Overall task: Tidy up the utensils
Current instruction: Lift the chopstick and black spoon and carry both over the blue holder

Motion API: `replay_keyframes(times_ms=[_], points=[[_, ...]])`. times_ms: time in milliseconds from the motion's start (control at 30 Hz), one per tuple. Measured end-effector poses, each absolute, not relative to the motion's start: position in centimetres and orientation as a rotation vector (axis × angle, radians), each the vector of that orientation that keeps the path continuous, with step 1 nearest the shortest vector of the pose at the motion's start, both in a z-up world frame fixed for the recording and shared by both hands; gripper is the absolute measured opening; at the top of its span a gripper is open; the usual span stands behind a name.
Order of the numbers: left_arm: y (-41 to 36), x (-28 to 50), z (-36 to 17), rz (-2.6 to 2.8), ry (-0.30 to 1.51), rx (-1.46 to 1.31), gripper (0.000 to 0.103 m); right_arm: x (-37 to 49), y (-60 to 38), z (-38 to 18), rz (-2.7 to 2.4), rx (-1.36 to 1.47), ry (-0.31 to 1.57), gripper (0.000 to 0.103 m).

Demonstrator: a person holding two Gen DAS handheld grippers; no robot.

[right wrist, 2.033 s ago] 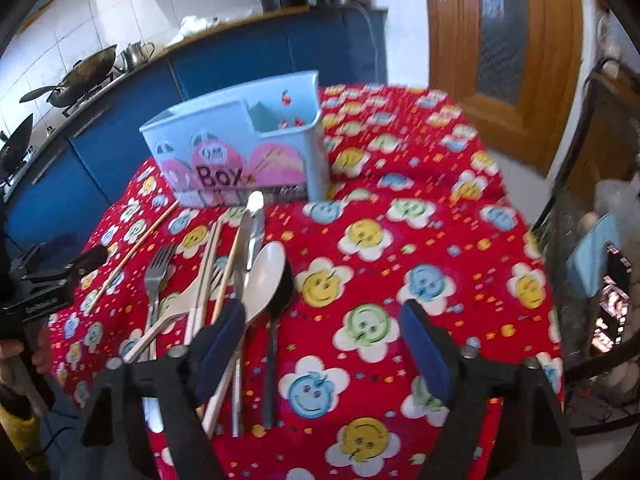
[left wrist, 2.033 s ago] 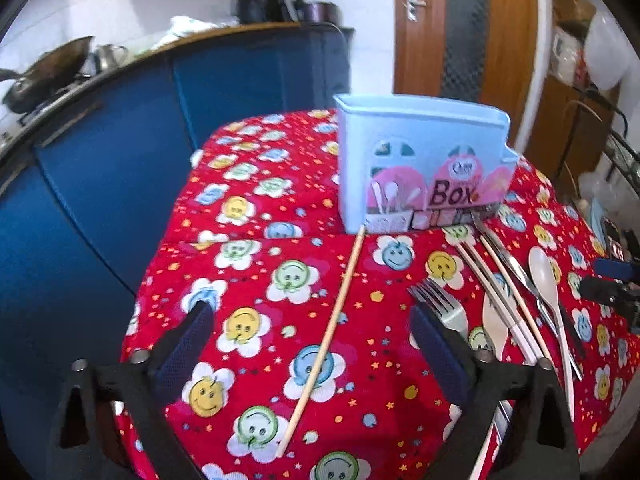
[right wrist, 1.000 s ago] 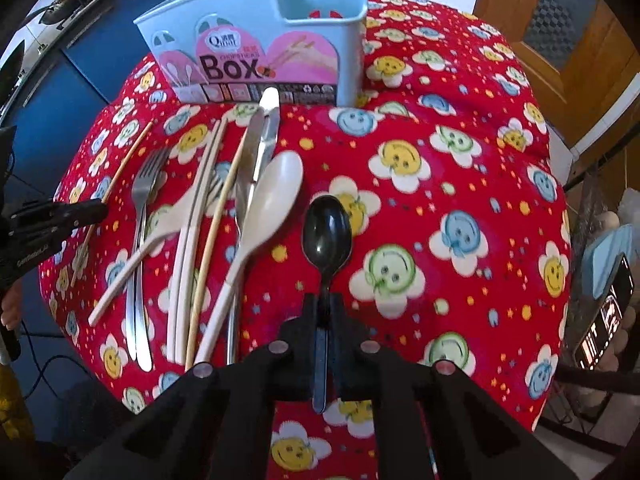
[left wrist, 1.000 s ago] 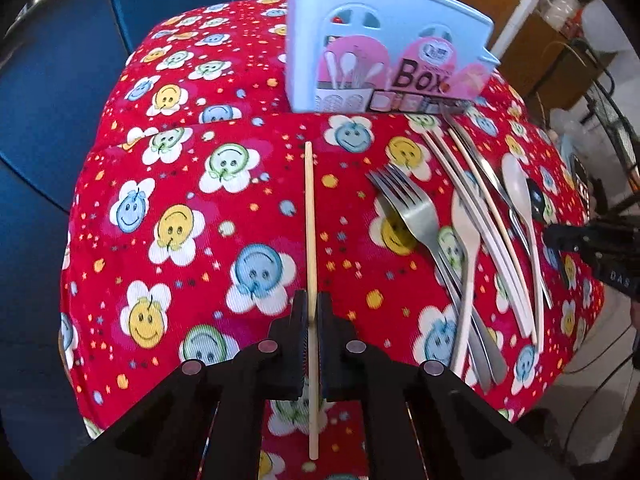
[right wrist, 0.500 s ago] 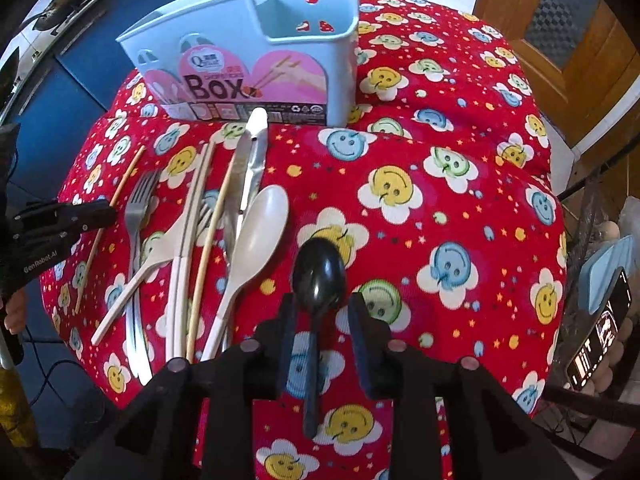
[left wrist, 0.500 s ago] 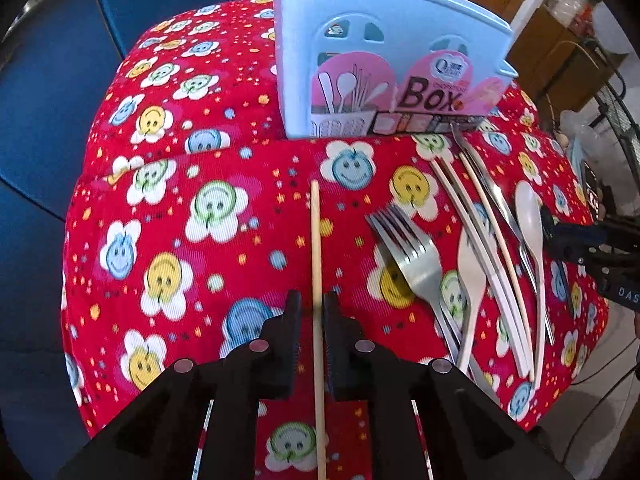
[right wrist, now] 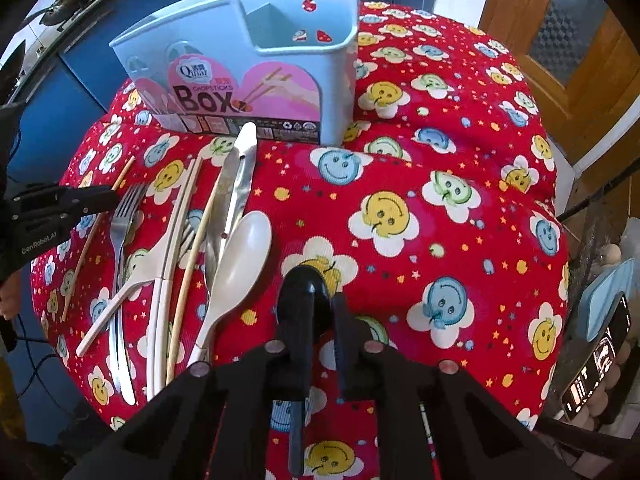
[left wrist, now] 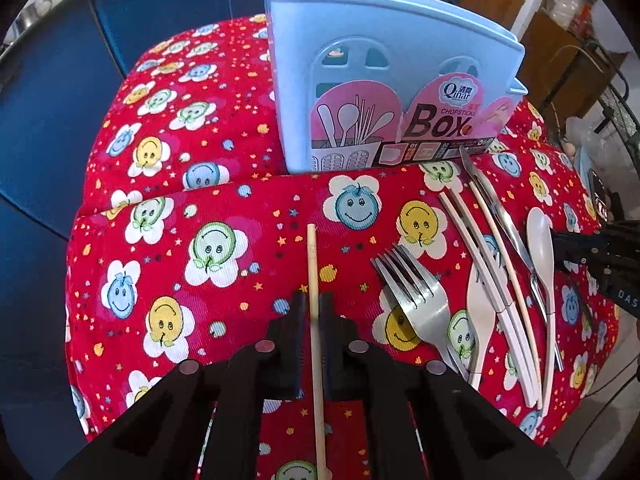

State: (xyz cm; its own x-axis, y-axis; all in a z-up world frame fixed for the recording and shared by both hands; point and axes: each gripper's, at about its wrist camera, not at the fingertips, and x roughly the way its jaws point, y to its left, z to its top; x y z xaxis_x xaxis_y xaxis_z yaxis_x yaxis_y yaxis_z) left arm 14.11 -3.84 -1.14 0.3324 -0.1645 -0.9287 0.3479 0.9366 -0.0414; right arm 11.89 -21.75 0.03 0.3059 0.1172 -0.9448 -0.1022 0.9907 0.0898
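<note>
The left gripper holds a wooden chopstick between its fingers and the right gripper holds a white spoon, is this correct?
Not quite. The left gripper does hold the wooden chopstick, but the right wrist view shows the right gripper holding a black spoon. The white spoon lies on the tablecloth.

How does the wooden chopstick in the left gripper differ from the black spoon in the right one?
The wooden chopstick is a thin, pale, straight stick; the black spoon is dark with a rounded bowl. The chopstick's tip reaches well past the left gripper; the spoon's bowl sits right at the right gripper. Both point toward the blue chopsticks box.
</note>
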Motion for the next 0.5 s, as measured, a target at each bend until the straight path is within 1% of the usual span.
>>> replay_keyframes(times_ms=[200, 500], points=[[-3.0, 12.9, -0.5, -0.325, 1.118, 0.136, 0.005, 10.4, -22.6, 0.5, 0.162, 0.067, 1.19, 0.003], [-1.9, 10.7, 1.7, -0.328, 1.018, 0.082, 0.004, 8.5, -22.0, 2.0, 0.181, 0.118, 1.087, 0.003]])
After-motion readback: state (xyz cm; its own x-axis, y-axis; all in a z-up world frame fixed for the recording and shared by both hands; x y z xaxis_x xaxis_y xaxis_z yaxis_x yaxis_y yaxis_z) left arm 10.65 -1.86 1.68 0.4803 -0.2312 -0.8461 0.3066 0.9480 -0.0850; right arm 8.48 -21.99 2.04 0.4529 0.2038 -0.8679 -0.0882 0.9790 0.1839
